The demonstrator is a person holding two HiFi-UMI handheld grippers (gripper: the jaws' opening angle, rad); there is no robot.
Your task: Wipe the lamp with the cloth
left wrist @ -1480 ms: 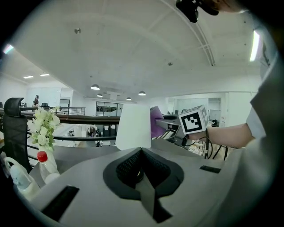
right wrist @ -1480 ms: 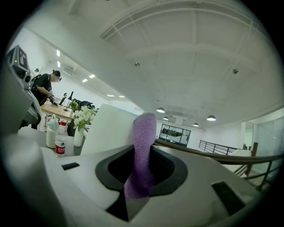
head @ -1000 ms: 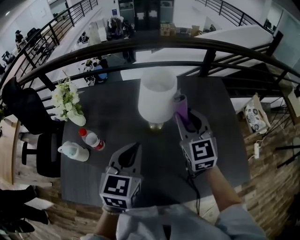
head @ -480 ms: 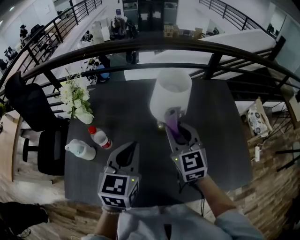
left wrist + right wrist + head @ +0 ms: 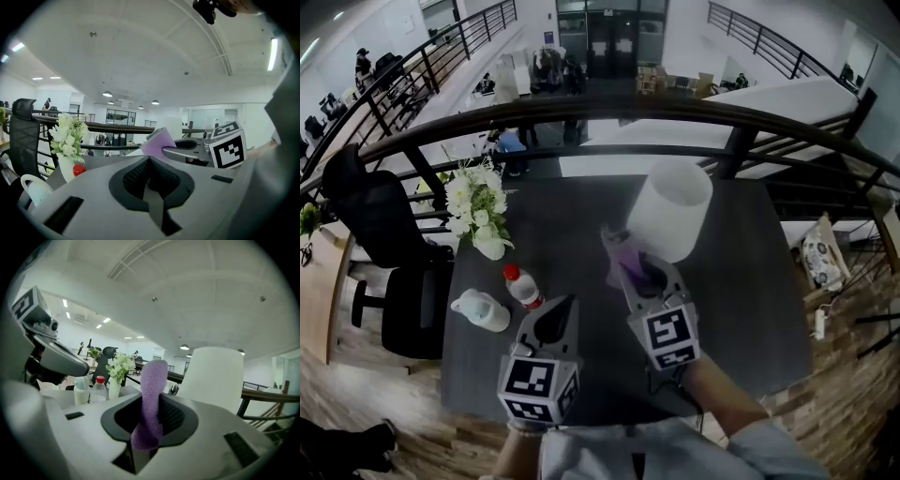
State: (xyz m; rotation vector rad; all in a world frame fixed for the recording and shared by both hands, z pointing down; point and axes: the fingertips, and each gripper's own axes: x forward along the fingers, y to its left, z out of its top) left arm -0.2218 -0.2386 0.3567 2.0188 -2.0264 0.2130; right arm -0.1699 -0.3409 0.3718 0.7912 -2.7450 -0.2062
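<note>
The lamp (image 5: 670, 211) has a white drum shade and stands mid-table; the right gripper view shows the lamp (image 5: 216, 376) just right of the jaws. My right gripper (image 5: 625, 265) is shut on a purple cloth (image 5: 621, 255), whose upper end pokes up by the shade's lower left edge. I cannot tell whether it touches. In its own view the right gripper (image 5: 150, 401) has the cloth (image 5: 151, 390) standing up between the jaws. My left gripper (image 5: 565, 304) hovers shut and holds nothing, nearer me and left of the right one. The left gripper (image 5: 149, 160) sees the cloth (image 5: 157, 140) ahead.
On the dark table (image 5: 750, 281), at its left, stand a vase of white flowers (image 5: 478, 211), a red-capped bottle (image 5: 523, 286) and a white jug (image 5: 481, 310). A black railing (image 5: 581, 111) curves behind the table. An office chair (image 5: 384, 244) sits off the left edge.
The right gripper has carried the cloth from the shade's right side round its front to its lower left. The left gripper has held its place.
</note>
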